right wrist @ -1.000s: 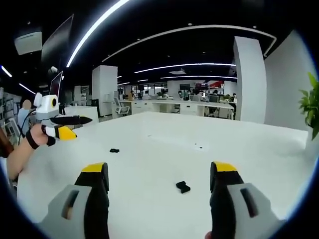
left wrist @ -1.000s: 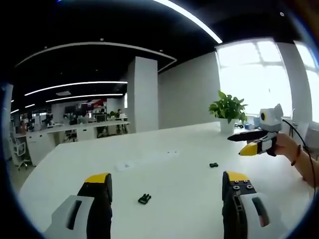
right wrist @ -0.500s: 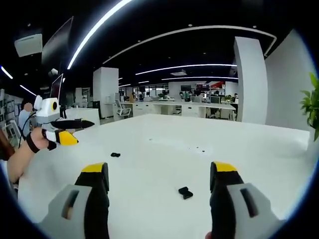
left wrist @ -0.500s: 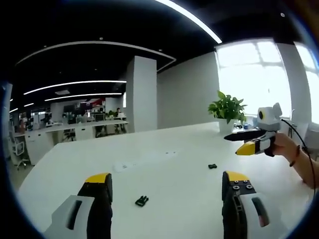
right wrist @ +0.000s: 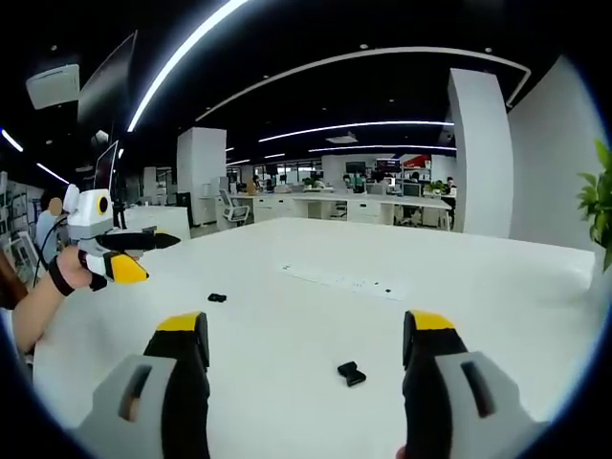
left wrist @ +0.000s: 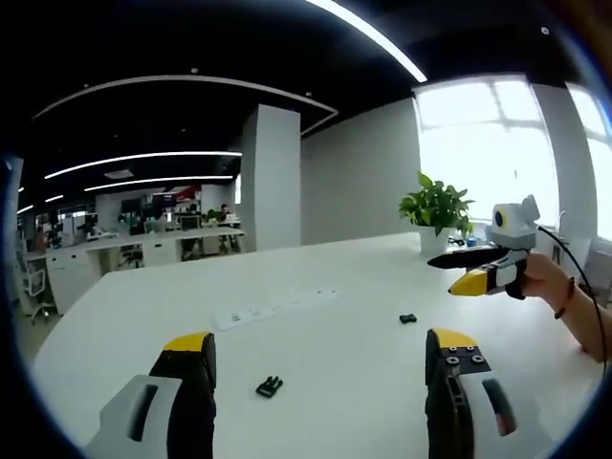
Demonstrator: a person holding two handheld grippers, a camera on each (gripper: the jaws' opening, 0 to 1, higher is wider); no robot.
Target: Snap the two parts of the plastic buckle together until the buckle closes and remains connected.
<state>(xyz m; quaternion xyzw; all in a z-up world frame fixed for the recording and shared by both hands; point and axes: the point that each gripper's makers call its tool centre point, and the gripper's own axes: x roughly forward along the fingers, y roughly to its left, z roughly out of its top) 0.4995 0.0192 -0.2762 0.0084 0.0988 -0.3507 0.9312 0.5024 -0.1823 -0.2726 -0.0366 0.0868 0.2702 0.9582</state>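
Two black buckle parts are seen lying apart on the white bench (left wrist: 316,325), not joined. In the left gripper view, the larger part (left wrist: 269,385) lies between the left claw (left wrist: 320,356)'s two yellow-tipped jaws, nearer the left jaw, flat on the bench and untouched. The smaller part (left wrist: 408,317) lies farther off toward the right, below the right claw (left wrist: 457,271), well apart from the larger one. The right claw is held in a hand (left wrist: 535,279) above the bench, in front of a potted plant (left wrist: 438,208) and a bright window (left wrist: 488,143).

In the right gripper view, the smaller part (right wrist: 351,372) is seen between the right claw (right wrist: 306,335)'s jaws, nearer the right jaw, on the bench. The larger part (right wrist: 217,297) lies farther off to the left, below the left claw (right wrist: 153,253), which is held in a hand (right wrist: 75,270) above the bench.

Both claws are released: each pair of jaws stands wide apart with nothing between them. A row of small dots (right wrist: 344,281) is seen on the bench surface beyond the parts. Desks and a white pillar (left wrist: 273,177) are seen in the office behind.
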